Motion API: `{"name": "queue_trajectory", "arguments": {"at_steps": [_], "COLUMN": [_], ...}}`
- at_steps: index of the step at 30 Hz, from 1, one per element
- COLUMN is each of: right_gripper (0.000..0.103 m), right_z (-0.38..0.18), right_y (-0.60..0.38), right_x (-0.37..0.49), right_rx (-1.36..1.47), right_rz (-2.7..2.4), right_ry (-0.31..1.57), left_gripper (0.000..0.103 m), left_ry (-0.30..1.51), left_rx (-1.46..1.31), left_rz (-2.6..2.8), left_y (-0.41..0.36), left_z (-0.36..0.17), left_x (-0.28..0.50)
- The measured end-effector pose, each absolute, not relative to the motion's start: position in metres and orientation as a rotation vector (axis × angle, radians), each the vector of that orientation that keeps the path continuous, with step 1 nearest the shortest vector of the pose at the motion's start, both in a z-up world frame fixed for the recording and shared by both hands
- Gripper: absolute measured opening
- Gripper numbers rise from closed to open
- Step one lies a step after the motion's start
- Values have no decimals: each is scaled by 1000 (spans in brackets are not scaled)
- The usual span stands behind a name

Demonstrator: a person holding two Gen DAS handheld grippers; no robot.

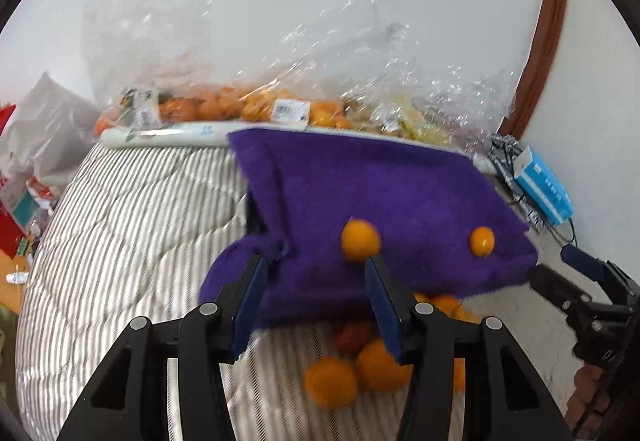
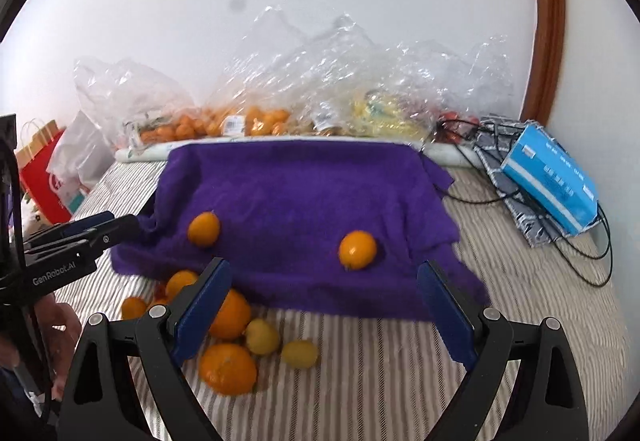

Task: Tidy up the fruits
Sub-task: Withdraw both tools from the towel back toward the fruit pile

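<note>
Purple towel [image 2: 304, 217] draped over some raised support on the striped bedcover [image 2: 380, 373]; two oranges [image 2: 357, 250] sit on its sloping front. More oranges and lemons [image 2: 228, 365] lie heaped on the bedcover at the towel's lower edge. Left claw [image 1: 316, 301] part open, towel hem and fruit between its fingers, no grip evident. Right claw [image 2: 324, 305] wide open, empty, hovering before the towel. Risks, as judged: the slope could send both oranges rolling into the heap; any tug on the towel would speed that; loose fruit may roll off the bed. Bagged fruit [image 2: 240, 125] along the wall, untouched.
</note>
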State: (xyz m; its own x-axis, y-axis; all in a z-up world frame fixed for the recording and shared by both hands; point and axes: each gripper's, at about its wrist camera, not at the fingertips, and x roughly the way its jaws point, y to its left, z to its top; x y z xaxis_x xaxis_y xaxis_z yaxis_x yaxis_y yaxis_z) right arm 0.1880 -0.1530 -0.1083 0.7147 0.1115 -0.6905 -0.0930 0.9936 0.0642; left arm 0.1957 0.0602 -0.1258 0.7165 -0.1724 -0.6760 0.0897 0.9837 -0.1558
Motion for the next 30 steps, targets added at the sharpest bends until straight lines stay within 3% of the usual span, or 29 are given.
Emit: {"name": "queue_trajectory", "arguments": {"at_steps": [7,12,17,30], "right_gripper": [91,75,70,70], "right_z": [-120,-139,-154,-162], "right_y": [-144,-135,-125,-111], "right_x": [174,169,170,180], "right_rx": [51,44,54,1], "right_rz": [104,115,169,158], "right_ry": [795,835,889,877], "left_gripper": [49,49,49,52], "left_ry": [782,788,783,803], "left_rx": [-147,-148,-188,-233], "left_rz": [-164,-158,-153,-142], "left_y": [80,89,98,105], "left_z": [-143,-155,-155,-158], "left_x": [178,172,170,171]}}
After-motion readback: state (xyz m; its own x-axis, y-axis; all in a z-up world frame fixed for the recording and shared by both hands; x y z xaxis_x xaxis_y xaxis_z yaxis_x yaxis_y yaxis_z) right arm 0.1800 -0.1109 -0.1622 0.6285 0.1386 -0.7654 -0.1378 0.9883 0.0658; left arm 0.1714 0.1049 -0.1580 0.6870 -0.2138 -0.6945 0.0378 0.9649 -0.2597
